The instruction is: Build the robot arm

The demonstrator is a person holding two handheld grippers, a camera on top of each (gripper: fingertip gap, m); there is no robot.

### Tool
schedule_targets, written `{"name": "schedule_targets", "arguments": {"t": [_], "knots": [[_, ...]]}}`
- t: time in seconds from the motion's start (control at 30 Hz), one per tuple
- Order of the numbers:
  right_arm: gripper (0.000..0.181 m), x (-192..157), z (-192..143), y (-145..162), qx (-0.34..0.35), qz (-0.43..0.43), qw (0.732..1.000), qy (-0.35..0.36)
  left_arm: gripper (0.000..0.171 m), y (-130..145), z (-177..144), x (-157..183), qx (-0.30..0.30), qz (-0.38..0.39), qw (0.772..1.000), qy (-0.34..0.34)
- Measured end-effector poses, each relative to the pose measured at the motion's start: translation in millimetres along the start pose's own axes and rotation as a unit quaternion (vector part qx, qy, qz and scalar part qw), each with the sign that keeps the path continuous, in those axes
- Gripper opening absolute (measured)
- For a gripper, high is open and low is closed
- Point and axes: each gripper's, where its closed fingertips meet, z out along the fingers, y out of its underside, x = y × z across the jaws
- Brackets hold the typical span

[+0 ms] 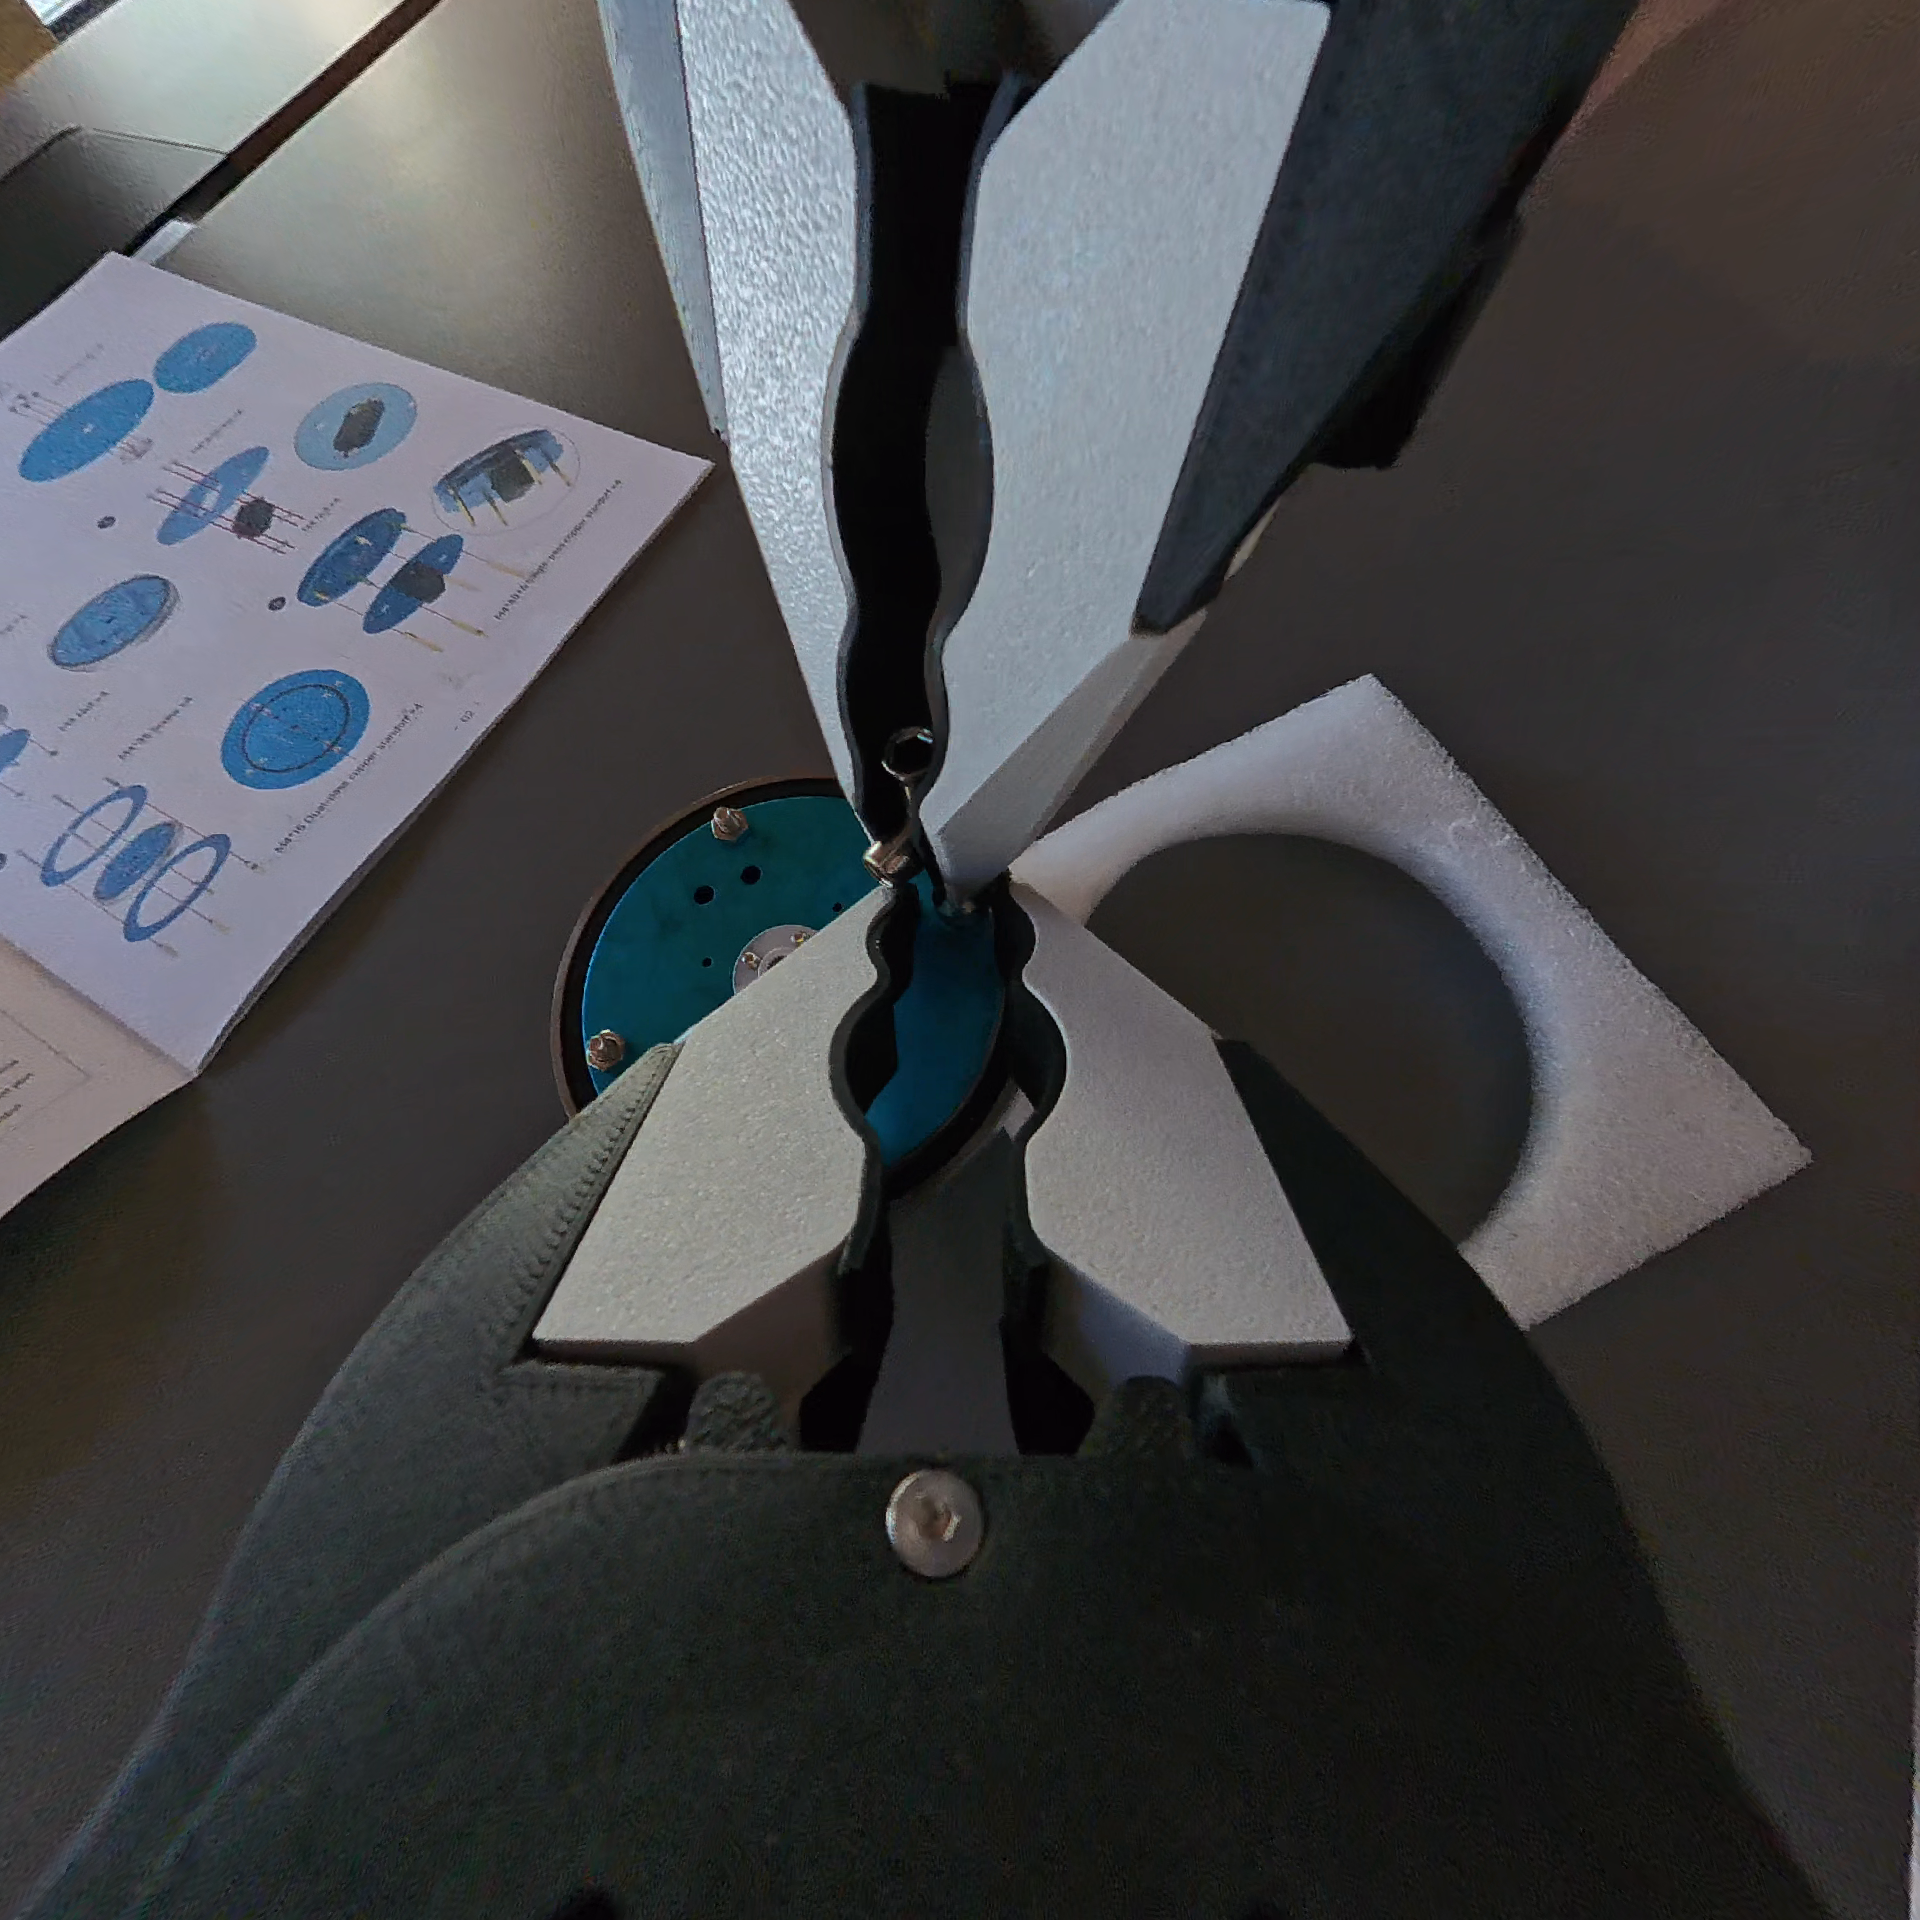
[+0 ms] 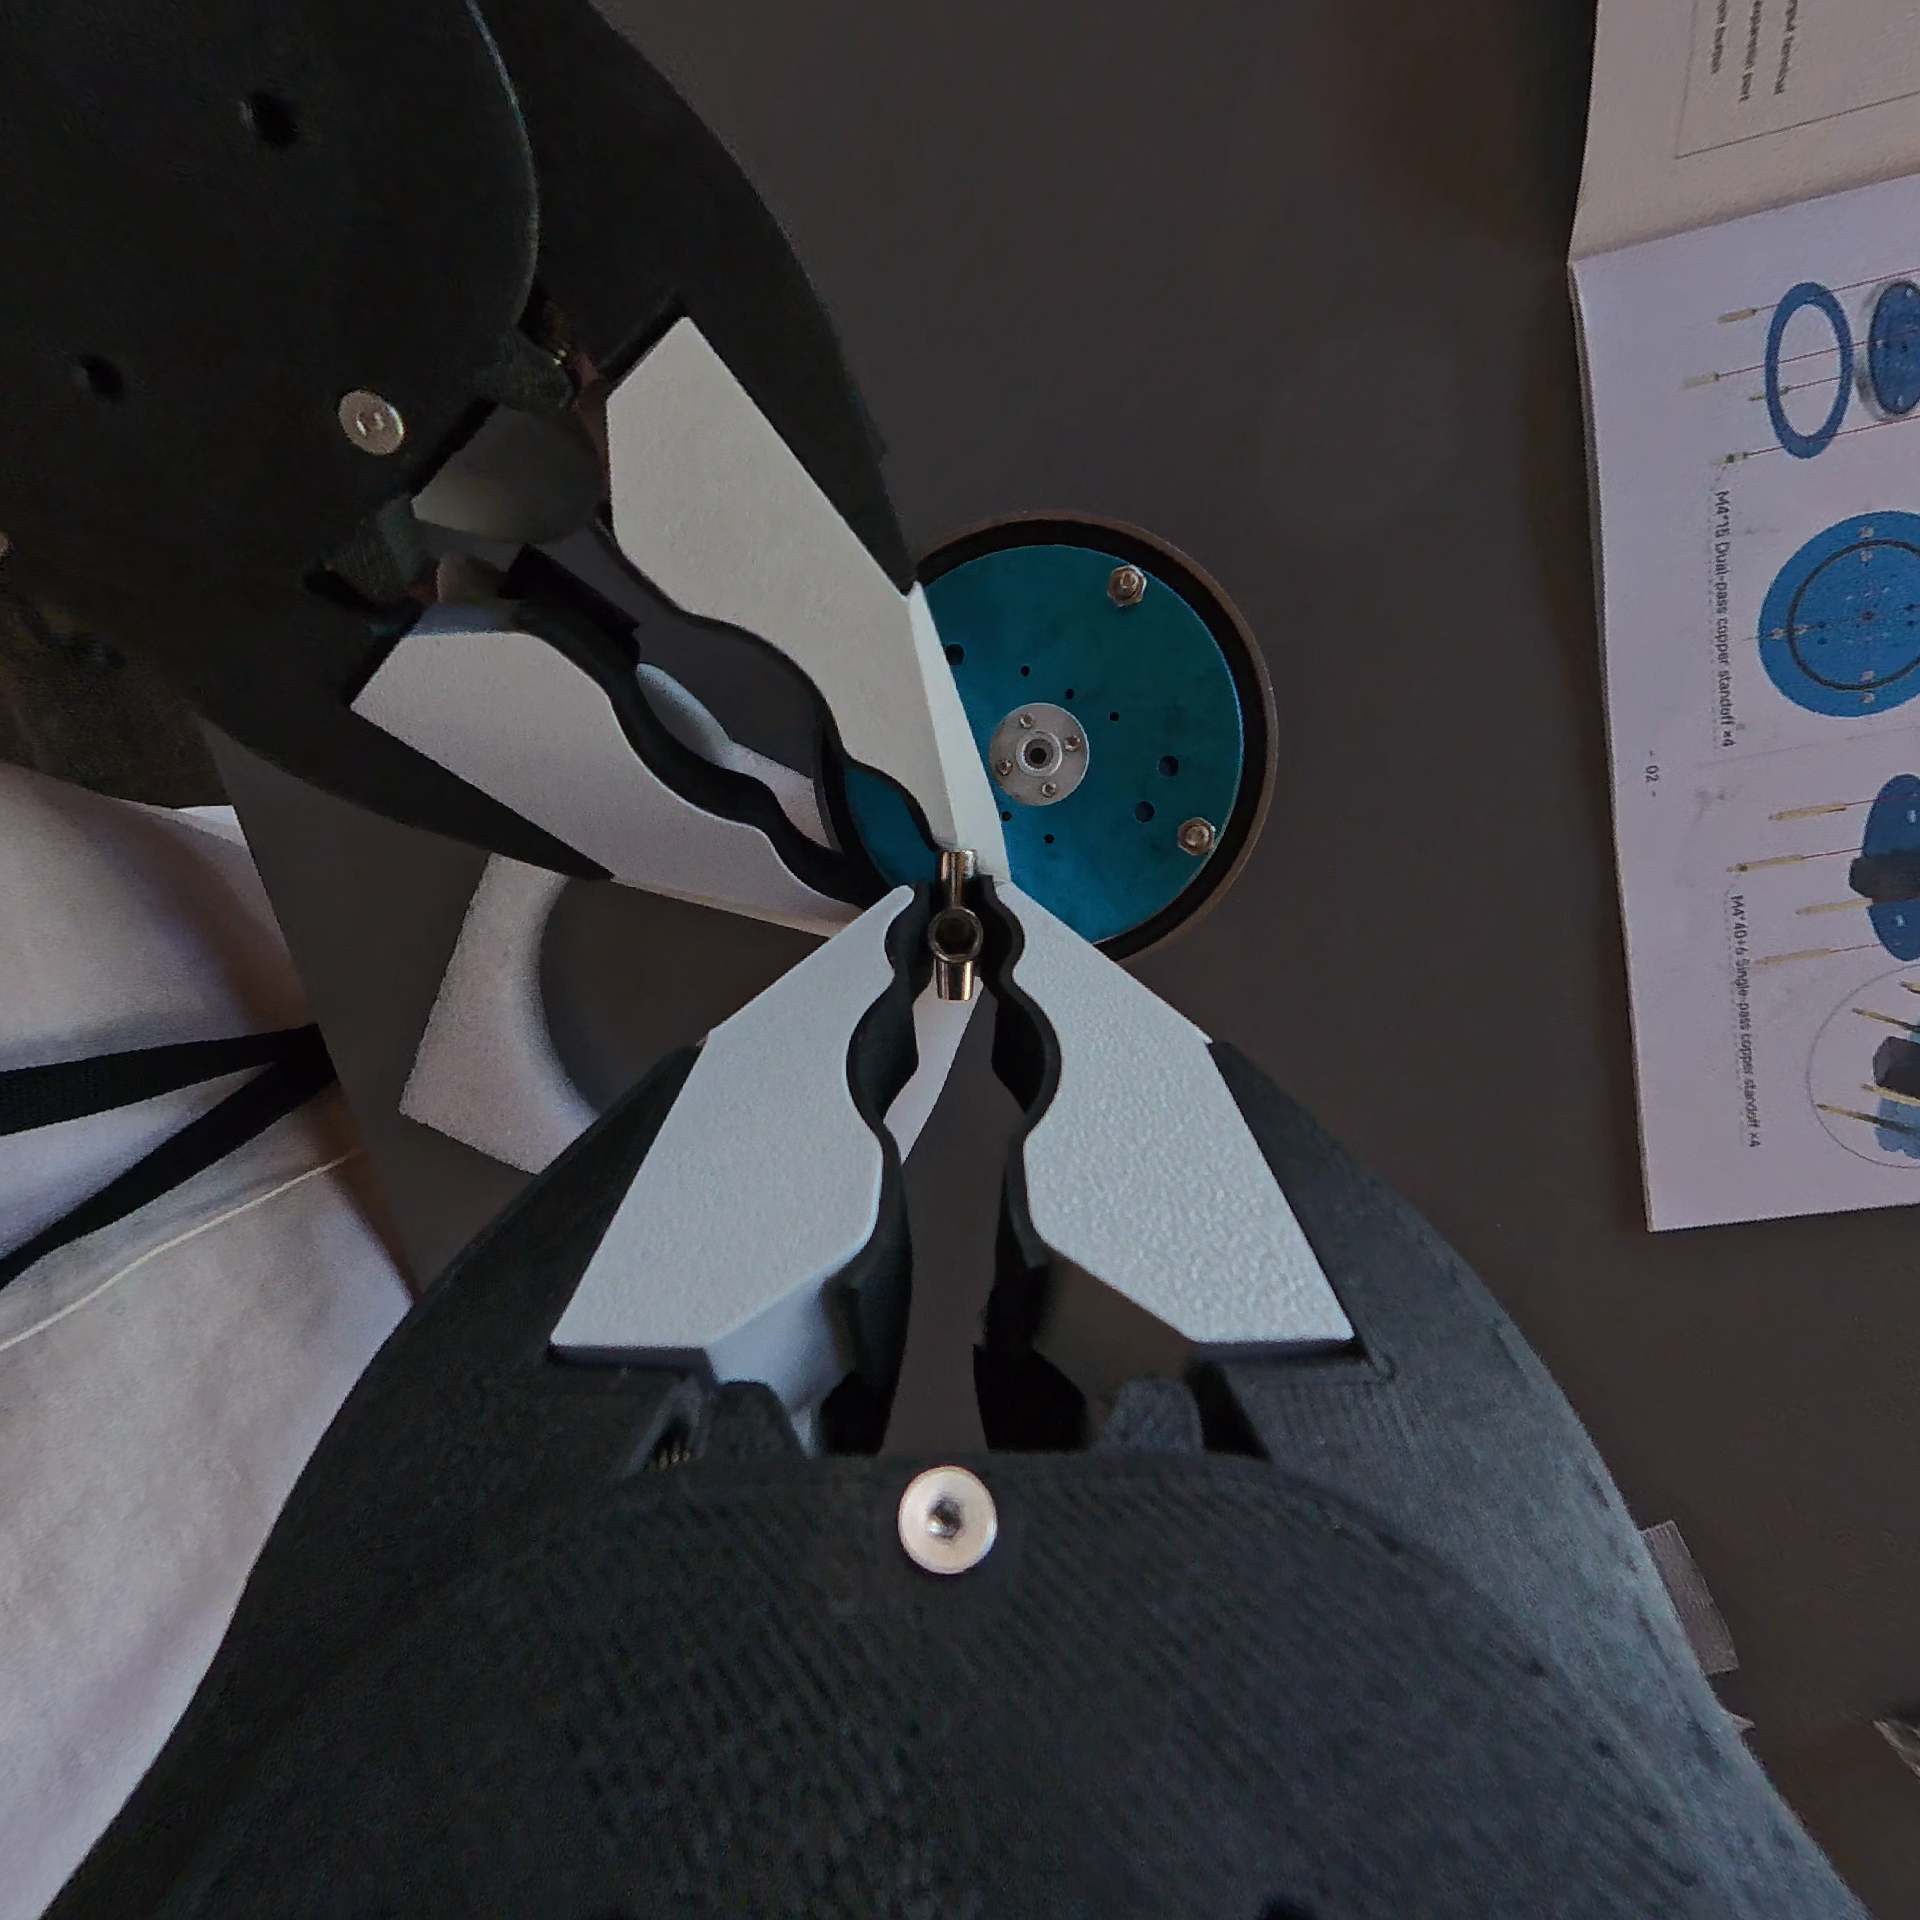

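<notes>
The right hand-held gripper was clenched on a small metal socket wrench, its end set at the blue disc's edge. The left hand-held gripper, tips nearly closed, apparently steadied that disc on the dark tabletop, between a foam piece and a manual.

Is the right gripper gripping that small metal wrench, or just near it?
Touching. In the right wrist view the right gripper has its dark pads pressed against both sides of the small metal wrench, no gap visible, above the blue disc.
</notes>
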Motion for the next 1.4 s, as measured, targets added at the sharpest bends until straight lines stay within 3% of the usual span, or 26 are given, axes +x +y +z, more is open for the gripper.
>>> {"name": "schedule_targets", "arguments": {"t": [0.03, 0.27, 0.37, 0.5, 0.57, 0.63, 0.73, 1.0, 1.13, 1.23, 1.4], "knots": [[0.006, 0.4, 0.0, -0.2, -0.001, 0.002, 1.000, 0.001, 0.012, -0.2, 0.4, 0.3, 0.002, -0.002, 1.000, 0.000], [0.006, 0.9, 0.6, -2.4, 0.007, -0.012, 1.000, -0.008, 0.010, -0.1, 0.5, 0.7, 0.005, 0.000, 1.000, 0.001], [0.014, 2.3, -0.8, -4.5, 0.012, -0.041, 0.999, -0.008, 0.010, 0.1, 0.6, 0.8, 0.005, 0.009, 1.000, -0.003], [0.037, -6.6, -14.5, -9.5, 0.024, -0.113, 0.992, -0.044, 0.010, 0.5, 0.8, 0.9, 0.006, 0.020, 1.000, -0.008], [0.038, -18.2, -27.0, -7.7, 0.024, -0.196, 0.977, -0.083, 0.010, 0.5, 0.8, 1.0, 0.006, 0.020, 1.000, -0.007], [0.037, -10.2, -34.8, -9.5, 0.038, -0.334, 0.941, -0.044, 0.010, 0.5, 0.8, 1.1, 0.006, 0.020, 1.000, -0.006], [0.029, 4.9, -35.3, -14.4, 0.061, -0.533, 0.843, 0.047, 0.010, 0.6, 0.8, 1.2, 0.008, 0.024, 1.000, -0.006], [0.030, 4.1, -23.1, -11.2, -0.012, -0.750, 0.642, 0.155, 0.010, 0.2, 0.4, 1.2, 0.013, 0.021, 1.000, 0.002], [0.029, -5.5, -14.7, -8.8, -0.017, -0.796, 0.587, 0.146, 0.010, 0.4, 0.6, 1.5, 0.012, 0.026, 1.000, 0.000], [0.020, 0.4, -11.8, -8.6, -0.038, -0.812, 0.563, 0.152, 0.010, 0.2, 0.7, 1.3, 0.012, 0.026, 1.000, 0.000], [0.024, 0.0, -10.6, -6.9, -0.064, -0.850, 0.495, 0.170, 0.010, 0.2, 0.5, 1.1, 0.012, 0.023, 1.000, 0.003]]}}
